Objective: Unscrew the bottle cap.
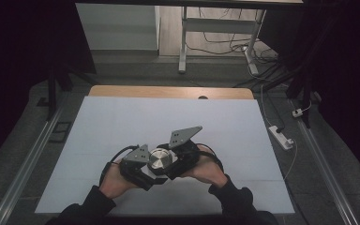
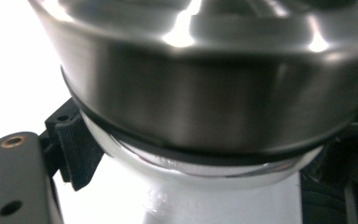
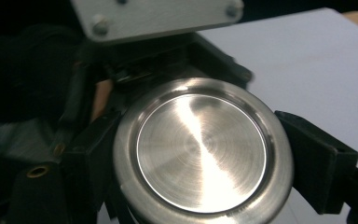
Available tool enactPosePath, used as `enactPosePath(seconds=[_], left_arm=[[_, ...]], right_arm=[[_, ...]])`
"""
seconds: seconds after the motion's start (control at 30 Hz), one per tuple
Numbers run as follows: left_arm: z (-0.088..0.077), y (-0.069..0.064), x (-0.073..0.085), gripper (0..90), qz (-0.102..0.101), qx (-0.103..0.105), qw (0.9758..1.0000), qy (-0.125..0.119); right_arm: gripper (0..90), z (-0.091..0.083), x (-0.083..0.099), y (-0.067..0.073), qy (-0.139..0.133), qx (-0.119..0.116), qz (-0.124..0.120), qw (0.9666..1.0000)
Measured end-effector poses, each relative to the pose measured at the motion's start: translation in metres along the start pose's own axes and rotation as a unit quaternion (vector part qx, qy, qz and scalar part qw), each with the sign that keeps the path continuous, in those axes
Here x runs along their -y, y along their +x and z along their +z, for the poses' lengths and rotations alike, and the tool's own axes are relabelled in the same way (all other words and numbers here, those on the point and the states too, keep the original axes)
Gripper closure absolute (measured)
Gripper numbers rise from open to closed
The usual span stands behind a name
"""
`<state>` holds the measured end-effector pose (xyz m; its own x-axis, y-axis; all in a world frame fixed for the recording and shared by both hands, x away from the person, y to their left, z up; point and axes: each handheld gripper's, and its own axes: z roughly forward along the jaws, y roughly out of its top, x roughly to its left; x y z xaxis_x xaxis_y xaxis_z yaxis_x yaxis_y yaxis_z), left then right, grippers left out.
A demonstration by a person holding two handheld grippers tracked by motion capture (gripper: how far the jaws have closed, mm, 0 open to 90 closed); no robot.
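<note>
A round brushed-steel lid (image 1: 159, 160) tops a small clear jar held just above the white table (image 1: 122, 117), near its front edge. In the right gripper view the lid (image 3: 200, 151) faces the camera, and my right gripper (image 3: 201, 154) is shut on it, one black jaw pressing each side of the rim. In the left gripper view the lid (image 2: 205, 107) looms close, with a black seal ring and the clear jar body (image 2: 205, 175) beneath. My left gripper (image 2: 209, 161) is shut on the jar body, a jaw on each side. In the high view the left gripper (image 1: 138, 166) and right gripper (image 1: 183, 152) meet at the jar.
A white sheet covers the table, with a wooden edge (image 1: 168, 92) at the far side. A white power strip (image 1: 281, 137) and cables lie on the floor to the right. Desk legs (image 1: 183, 42) stand beyond the table.
</note>
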<state>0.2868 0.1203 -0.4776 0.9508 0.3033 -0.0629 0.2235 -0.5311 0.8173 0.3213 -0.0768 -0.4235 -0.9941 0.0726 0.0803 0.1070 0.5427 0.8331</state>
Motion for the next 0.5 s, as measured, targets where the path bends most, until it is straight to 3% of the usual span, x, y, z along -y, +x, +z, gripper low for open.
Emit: enactPosePath(seconds=[0.07,0.1,0.17,0.23,0.3,0.37,0.5], left_arm=[[0.001,-0.001,0.000,15.3,0.005,0.004,1.0000,-0.003],[0.001,-0.001,0.000,15.3,0.004,-0.002,1.0000,-0.002],[-0.001,0.001,0.000,15.3,-0.004,-0.020,0.9998,-0.002],[-0.002,0.003,0.001,15.3,-0.025,-0.045,0.9987,-0.007],[-0.003,0.004,0.001,15.3,-0.039,-0.078,0.9962,-0.005],[-0.004,0.003,0.001,15.3,-0.046,-0.105,0.9934,-0.002],[-0.003,0.001,-0.001,15.3,-0.056,-0.123,0.9908,-0.003]], right_arm=[[18.1,-0.001,0.002,-0.003,-0.003,-0.025,-0.006,0.9997],[16.7,-0.002,0.002,-0.003,-0.003,-0.028,-0.006,0.9996],[6.7,-0.004,0.000,-0.003,-0.009,-0.017,0.020,0.9996],[0.5,-0.010,-0.004,-0.002,-0.008,0.010,0.045,0.9989],[0.0,-0.015,-0.008,0.002,-0.002,0.040,0.064,0.9972],[0.0,-0.014,-0.011,0.008,0.012,0.087,0.067,0.9939],[3.1,-0.002,-0.016,0.019,0.015,0.157,0.068,0.9852]])
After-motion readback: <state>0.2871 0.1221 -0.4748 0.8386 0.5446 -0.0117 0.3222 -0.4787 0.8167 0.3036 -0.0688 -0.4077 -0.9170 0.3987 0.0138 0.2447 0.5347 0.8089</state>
